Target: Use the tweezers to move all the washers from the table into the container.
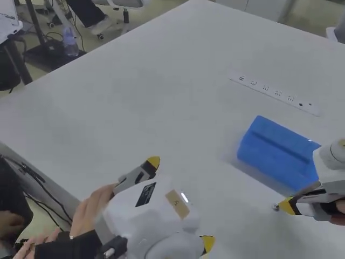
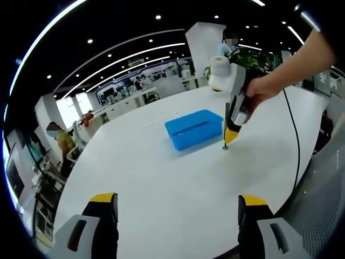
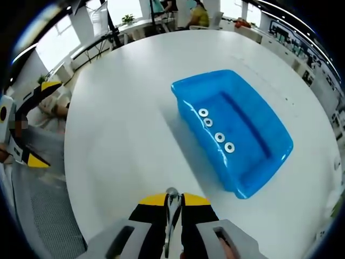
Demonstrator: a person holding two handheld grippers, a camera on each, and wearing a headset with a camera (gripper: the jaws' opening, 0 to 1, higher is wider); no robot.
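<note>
My right gripper (image 3: 171,200) is shut on thin metal tweezers (image 3: 170,216), which point down at the white table (image 1: 161,97) just in front of the blue container (image 3: 237,129). The tweezer tip (image 1: 276,207) is at the tabletop; I cannot tell whether a washer sits under it. Several washers (image 3: 215,132) lie in a row inside the container. My left gripper (image 2: 178,202) is open and holds nothing, low over the table's near edge and well left of the container (image 1: 280,154). From the left gripper view, the right gripper (image 2: 233,135) stands upright beside the container (image 2: 193,129).
A white power strip (image 1: 275,93) lies on the table behind the container. Chairs and a desk stand on the floor past the table's far left edge. A cable (image 2: 294,145) trails from the right gripper across the table.
</note>
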